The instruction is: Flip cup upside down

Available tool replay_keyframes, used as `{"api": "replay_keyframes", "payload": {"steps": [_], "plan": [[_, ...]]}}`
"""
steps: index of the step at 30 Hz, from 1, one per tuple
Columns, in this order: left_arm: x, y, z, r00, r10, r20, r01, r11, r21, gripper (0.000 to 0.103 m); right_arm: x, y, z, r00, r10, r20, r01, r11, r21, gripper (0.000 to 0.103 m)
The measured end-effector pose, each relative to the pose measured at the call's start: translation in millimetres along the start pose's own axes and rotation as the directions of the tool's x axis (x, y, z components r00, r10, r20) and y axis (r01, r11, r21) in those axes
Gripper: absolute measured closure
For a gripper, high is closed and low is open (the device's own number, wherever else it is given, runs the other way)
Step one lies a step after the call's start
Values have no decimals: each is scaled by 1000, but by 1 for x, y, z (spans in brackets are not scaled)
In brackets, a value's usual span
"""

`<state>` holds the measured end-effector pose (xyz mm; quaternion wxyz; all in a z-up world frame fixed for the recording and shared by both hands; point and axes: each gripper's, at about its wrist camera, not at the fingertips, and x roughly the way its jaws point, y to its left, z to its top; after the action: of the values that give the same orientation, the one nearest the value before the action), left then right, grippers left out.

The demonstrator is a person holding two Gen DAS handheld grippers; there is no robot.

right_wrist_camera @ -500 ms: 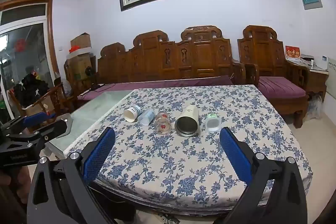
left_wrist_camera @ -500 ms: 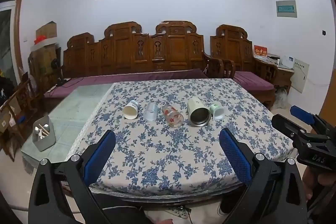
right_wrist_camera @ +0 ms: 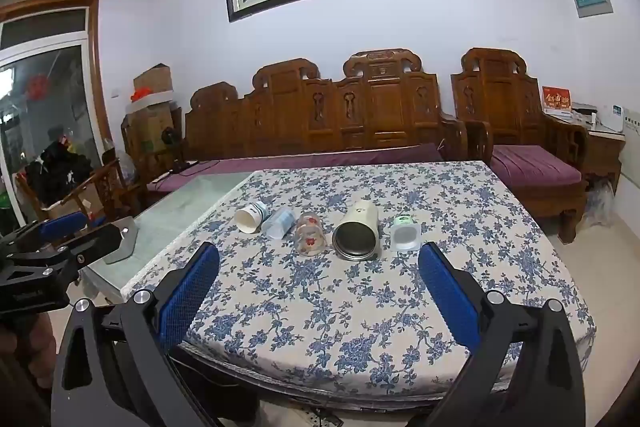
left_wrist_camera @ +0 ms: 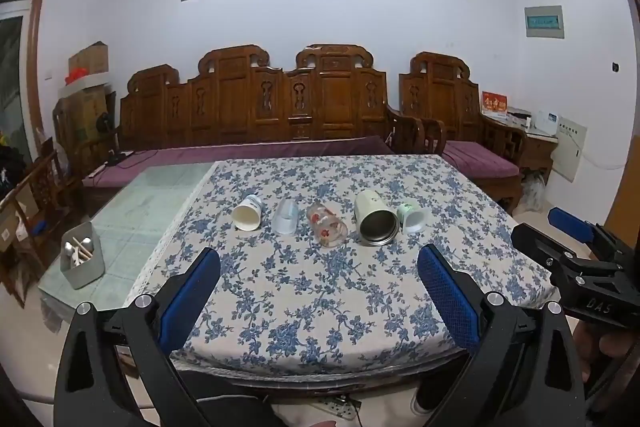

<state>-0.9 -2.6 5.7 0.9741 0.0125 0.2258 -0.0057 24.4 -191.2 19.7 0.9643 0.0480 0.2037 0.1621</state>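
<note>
Several cups lie on their sides in a row on the floral tablecloth (left_wrist_camera: 320, 299), mouths toward me: a white paper cup (left_wrist_camera: 248, 213) (right_wrist_camera: 250, 217), a clear plastic cup (left_wrist_camera: 286, 217) (right_wrist_camera: 280, 223), a flowered glass (left_wrist_camera: 326, 227) (right_wrist_camera: 309, 237), a cream steel-lined mug (left_wrist_camera: 376, 219) (right_wrist_camera: 358, 233) and a small white-green cup (left_wrist_camera: 412, 215) (right_wrist_camera: 405, 235). My left gripper (left_wrist_camera: 318, 283) is open and empty, short of the table's near edge. My right gripper (right_wrist_camera: 318, 283) is open and empty, equally far back; it also shows in the left wrist view (left_wrist_camera: 572, 243).
A grey holder with utensils (left_wrist_camera: 82, 261) stands on the bare glass tabletop (left_wrist_camera: 152, 199) left of the cloth. A carved wooden sofa (left_wrist_camera: 256, 111) with purple cushions stands behind the table, an armchair (left_wrist_camera: 460, 131) at the right.
</note>
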Motion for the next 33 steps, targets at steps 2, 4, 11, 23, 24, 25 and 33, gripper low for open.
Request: {"api": "replay_keyframes", "payload": {"steps": [2,4,11,23,24,25,33], "plan": [[-2,-1,1,1000,-1,2,1,1000,0,8,0,0,0,1000,2,-2,-2,1000,3,3],[-5,1,4,1000,-4,3,4,1000,-1,8,0,0,0,1000,1,-2,-1,1000,2,3],[-7,1,7,1000,-5,8,5,1000,-2,8,0,1,-1,1000,0,-1,0,1000,2,3],[-7,0,7,1000,-7,11,7,1000,-3,8,0,1,-1,1000,0,-1,0,1000,1,3],[-7,0,8,1000,-7,12,8,1000,-3,8,0,0,-1,1000,-1,-1,1,1000,2,3],[-7,0,7,1000,-7,14,7,1000,-3,8,0,1,-1,1000,-1,-1,1,1000,2,3],[-8,2,12,1000,-7,16,7,1000,-4,8,1,-5,-4,1000,-9,0,9,1000,6,3]]}}
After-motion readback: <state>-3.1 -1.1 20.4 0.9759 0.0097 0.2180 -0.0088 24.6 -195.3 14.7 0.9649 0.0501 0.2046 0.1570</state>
